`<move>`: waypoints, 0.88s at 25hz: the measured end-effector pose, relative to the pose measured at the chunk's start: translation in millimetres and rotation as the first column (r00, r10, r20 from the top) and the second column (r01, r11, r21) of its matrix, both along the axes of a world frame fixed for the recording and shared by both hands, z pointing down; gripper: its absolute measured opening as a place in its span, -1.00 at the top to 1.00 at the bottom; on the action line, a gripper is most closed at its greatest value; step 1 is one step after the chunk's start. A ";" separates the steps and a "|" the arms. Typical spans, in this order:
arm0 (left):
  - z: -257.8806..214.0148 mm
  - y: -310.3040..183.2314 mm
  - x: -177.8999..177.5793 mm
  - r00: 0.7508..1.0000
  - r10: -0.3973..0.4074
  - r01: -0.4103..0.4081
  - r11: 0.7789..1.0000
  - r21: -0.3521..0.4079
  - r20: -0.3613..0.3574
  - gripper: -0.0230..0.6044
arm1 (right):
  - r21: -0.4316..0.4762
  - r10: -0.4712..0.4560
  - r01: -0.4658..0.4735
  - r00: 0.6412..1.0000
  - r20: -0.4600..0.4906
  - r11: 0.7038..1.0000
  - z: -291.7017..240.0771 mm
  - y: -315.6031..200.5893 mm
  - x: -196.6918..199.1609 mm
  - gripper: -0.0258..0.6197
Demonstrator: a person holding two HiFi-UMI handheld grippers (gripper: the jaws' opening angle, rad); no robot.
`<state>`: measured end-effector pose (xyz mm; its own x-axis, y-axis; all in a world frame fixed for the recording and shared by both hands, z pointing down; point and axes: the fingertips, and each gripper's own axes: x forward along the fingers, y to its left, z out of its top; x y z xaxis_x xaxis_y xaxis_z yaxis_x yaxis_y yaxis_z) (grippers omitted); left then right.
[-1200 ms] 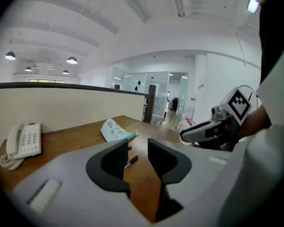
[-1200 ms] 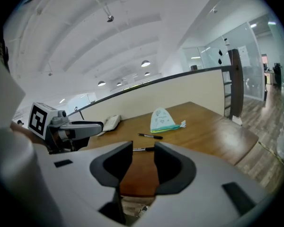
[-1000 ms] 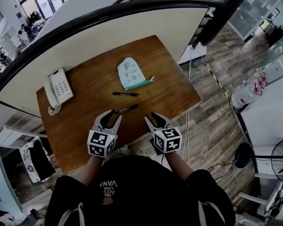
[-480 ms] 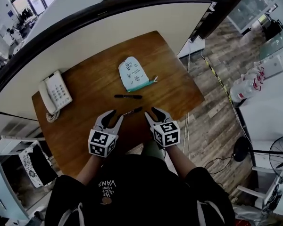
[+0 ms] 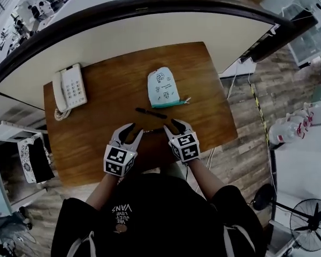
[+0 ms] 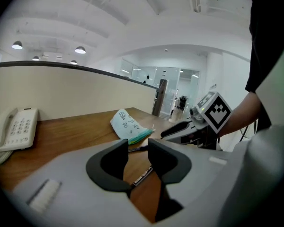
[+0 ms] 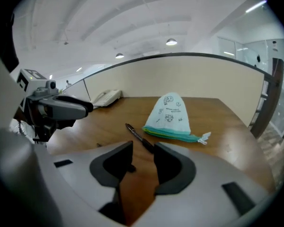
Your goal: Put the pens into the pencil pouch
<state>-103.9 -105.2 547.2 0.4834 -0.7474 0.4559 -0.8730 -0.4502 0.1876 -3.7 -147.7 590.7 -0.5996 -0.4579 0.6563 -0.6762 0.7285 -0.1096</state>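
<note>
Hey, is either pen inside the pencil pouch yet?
No, both lie on the table: one pen just in front of the pencil pouch, the second pen farther from it.

Your pale blue pouch lies flat, teal zipper edge facing you, well beyond both finger pairs. One black pen lies flat just ahead of your right fingers. The other pen lies between those and your left fingers, ungripped.

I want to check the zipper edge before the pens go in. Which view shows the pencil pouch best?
The right gripper view: the pencil pouch lies large and unobstructed, with its teal zipper edge and pull toward the camera. The head view shows it whole but small, from above. The left gripper view shows it small and at a slant.
</note>
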 end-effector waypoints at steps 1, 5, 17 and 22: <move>2.2 -0.2 0.2 1.000 -0.021 0.021 1.000 -0.009 -0.002 0.56 | -0.001 -0.031 0.031 0.999 -0.014 1.000 3.9 -5.0 -1.1 0.59; 8.9 2.1 1.7 0.996 -0.089 0.089 0.995 -0.035 -0.003 0.56 | -0.006 -0.142 0.142 0.988 -0.066 0.990 19.6 -21.8 -5.8 0.59; 23.5 0.3 -16.0 0.979 -0.200 0.202 0.977 -0.063 0.034 0.56 | -0.004 -0.401 0.407 0.897 -0.185 0.913 53.9 -29.2 -32.9 0.59; 23.2 -6.7 -16.8 0.980 -0.192 0.195 0.979 -0.061 0.049 0.56 | -0.018 -0.426 0.431 0.884 -0.191 0.902 61.3 -27.1 -34.7 0.66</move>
